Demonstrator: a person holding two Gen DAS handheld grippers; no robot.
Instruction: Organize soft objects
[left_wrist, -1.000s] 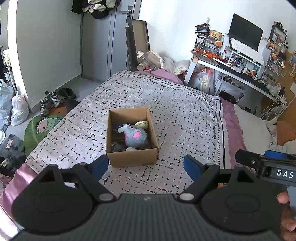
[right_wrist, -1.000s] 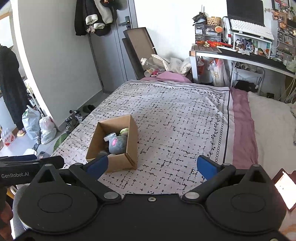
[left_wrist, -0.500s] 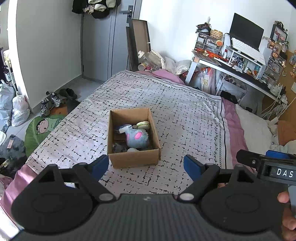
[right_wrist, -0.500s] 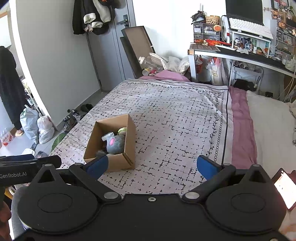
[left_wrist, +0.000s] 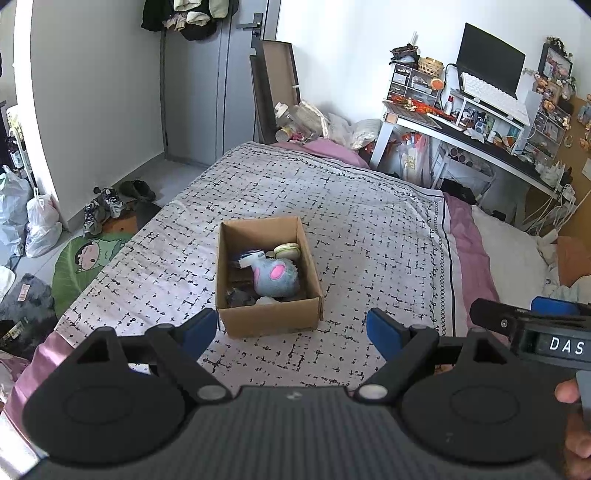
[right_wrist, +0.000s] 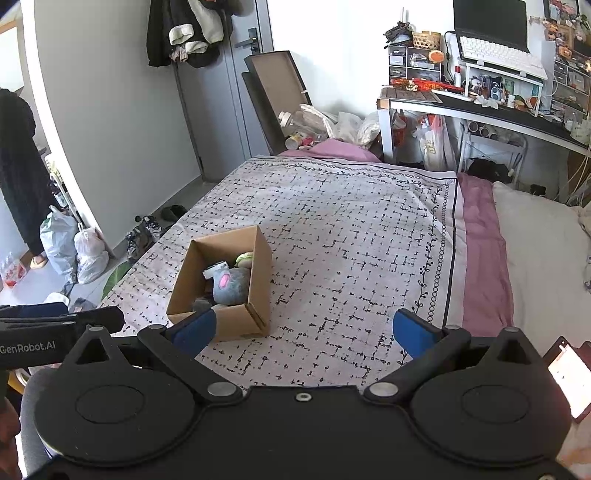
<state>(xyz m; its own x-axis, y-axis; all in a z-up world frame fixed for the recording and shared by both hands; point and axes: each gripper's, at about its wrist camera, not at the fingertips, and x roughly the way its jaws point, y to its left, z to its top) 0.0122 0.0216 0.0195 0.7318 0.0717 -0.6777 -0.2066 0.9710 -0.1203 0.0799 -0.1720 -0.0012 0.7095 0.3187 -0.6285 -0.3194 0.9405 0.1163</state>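
Soft toys sit in a cardboard box (left_wrist: 268, 325) on the bed (left_wrist: 369, 236), and both claws hang above the near end of the bed, short of that box. The left claw (left_wrist: 291, 334) is spread wide with nothing between its blue pads (left_wrist: 382, 332); the box's near wall lies just beyond the gap, closer to the left pad. The right claw (right_wrist: 308, 332) is likewise spread and empty, with the box (right_wrist: 236, 325) ahead of its left pad, and its body shows at the right edge of the left camera's view.

Inside the box, a grey plush with a pink patch (left_wrist: 275, 275) fills the middle. A pale green and cream soft piece (left_wrist: 286, 251) lies at the box's far right side, and a white and blue item (left_wrist: 251, 257) lies toward the far left. Something dark (left_wrist: 240, 297) sits in the near left corner; what it is cannot be told. A phone (right_wrist: 569, 378) lies well to the right of the box, at the bed's edge.
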